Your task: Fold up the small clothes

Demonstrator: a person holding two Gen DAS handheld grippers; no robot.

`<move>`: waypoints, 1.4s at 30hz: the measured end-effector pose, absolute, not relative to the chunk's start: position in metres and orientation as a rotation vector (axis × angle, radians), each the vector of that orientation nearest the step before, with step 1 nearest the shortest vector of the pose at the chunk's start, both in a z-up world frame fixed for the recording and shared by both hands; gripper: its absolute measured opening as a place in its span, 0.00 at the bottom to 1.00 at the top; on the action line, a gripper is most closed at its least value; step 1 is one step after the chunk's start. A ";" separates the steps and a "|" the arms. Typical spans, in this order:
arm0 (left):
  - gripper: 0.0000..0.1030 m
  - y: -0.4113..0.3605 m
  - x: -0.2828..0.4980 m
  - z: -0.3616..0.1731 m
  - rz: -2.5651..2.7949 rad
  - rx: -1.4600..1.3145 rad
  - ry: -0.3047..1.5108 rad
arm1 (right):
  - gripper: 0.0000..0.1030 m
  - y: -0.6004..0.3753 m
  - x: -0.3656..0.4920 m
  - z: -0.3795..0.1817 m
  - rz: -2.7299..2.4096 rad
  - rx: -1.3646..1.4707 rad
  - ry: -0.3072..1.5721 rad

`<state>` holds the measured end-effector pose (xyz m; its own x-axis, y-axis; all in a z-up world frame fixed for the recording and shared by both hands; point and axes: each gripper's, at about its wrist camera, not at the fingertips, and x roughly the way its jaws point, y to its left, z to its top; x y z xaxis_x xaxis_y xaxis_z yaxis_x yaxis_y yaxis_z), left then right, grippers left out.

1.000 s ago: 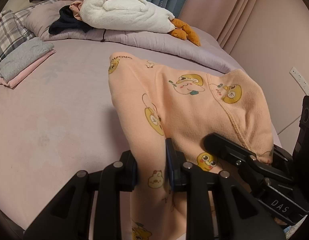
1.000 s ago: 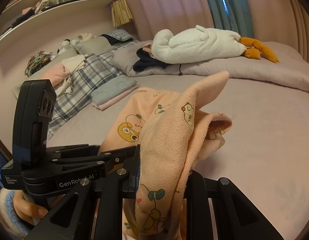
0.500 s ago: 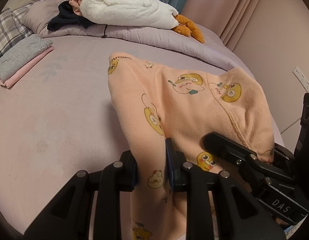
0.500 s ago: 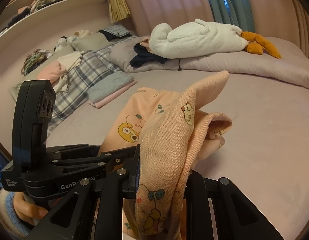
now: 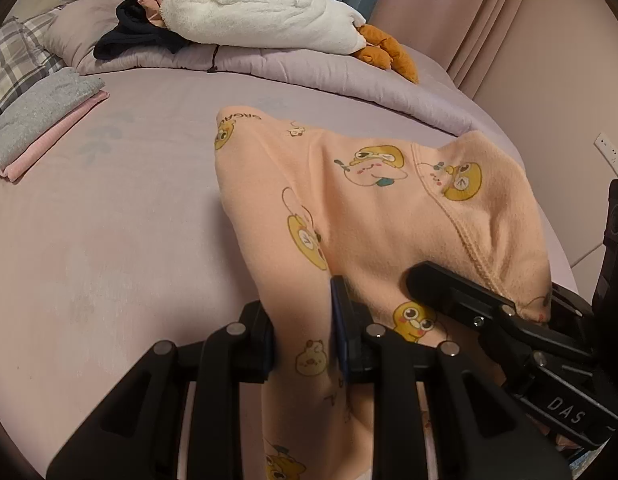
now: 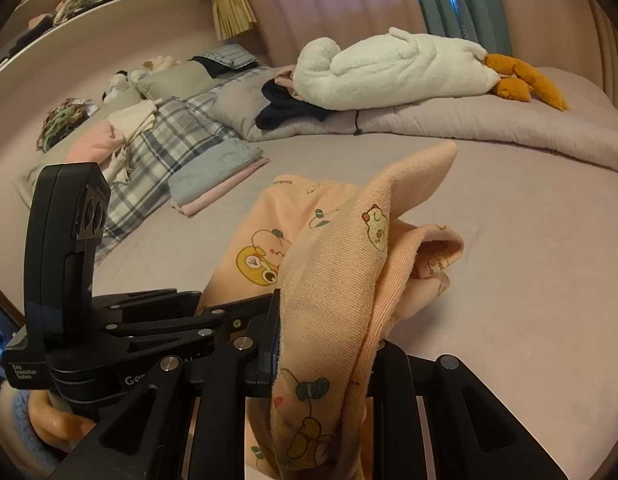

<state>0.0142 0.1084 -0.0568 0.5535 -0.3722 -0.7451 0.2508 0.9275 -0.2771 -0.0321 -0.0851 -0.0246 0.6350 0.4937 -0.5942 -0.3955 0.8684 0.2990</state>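
Left tongs [image 5: 305,328]: jaws nearly closed, pinching a bunched fold of the peach garment [image 5: 373,208]. Cloth runs up between the pads and hangs below them.

Right tongs [image 6: 325,340]: jaws likewise narrow, clamped on another edge of the same garment, which drapes over and down the front of the fingers, hiding the right one. Ribbed inner side of the cloth faces this camera.

Garment: peach, printed with yellow cartoon animals. Near part lifted, spanning both tongs; far part reaches down to the bed [image 5: 109,216], where its lettered edge seems to touch the sheet. A loose cuff [image 6: 441,248] sags to the right in the right view.

Both tongs sit close side by side; each shows in the other's camera. A hand [image 6: 57,420] with a blue cuff grips the left handle.

Elsewhere on the bed: folded pile [image 5: 41,120], grey on pink, far left; white plush [image 5: 261,20] on a rolled quilt [image 5: 329,72] at the back; plaid blanket [image 6: 165,148] beside the pile.
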 end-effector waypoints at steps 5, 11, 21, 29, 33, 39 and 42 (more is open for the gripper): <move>0.23 0.109 0.023 -0.063 -0.367 -0.143 0.925 | 0.22 -0.084 -0.025 -0.030 0.509 0.153 0.731; 0.23 0.107 0.037 -0.069 -0.359 -0.140 0.937 | 0.22 -0.081 -0.014 -0.036 0.504 0.151 0.741; 0.23 0.104 0.057 -0.073 -0.353 -0.120 0.929 | 0.22 -0.082 0.004 -0.041 0.500 0.152 0.738; 0.23 0.106 0.078 -0.072 -0.331 -0.102 0.910 | 0.22 -0.076 0.024 -0.039 0.508 0.128 0.716; 0.23 0.108 0.087 -0.073 -0.318 -0.099 0.908 | 0.22 -0.074 0.034 -0.039 0.513 0.120 0.709; 0.23 0.109 0.103 -0.075 -0.309 -0.091 0.900 | 0.22 -0.071 0.046 -0.042 0.515 0.110 0.702; 0.23 0.109 0.112 -0.077 -0.308 -0.092 0.898 | 0.22 -0.071 0.055 -0.043 0.512 0.112 0.701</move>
<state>0.1115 0.1089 -0.0772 0.5828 -0.3016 -0.7545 0.2253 0.9521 -0.2065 0.0551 -0.0710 -0.0429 0.6470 0.4857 -0.5877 -0.4123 0.8713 0.2662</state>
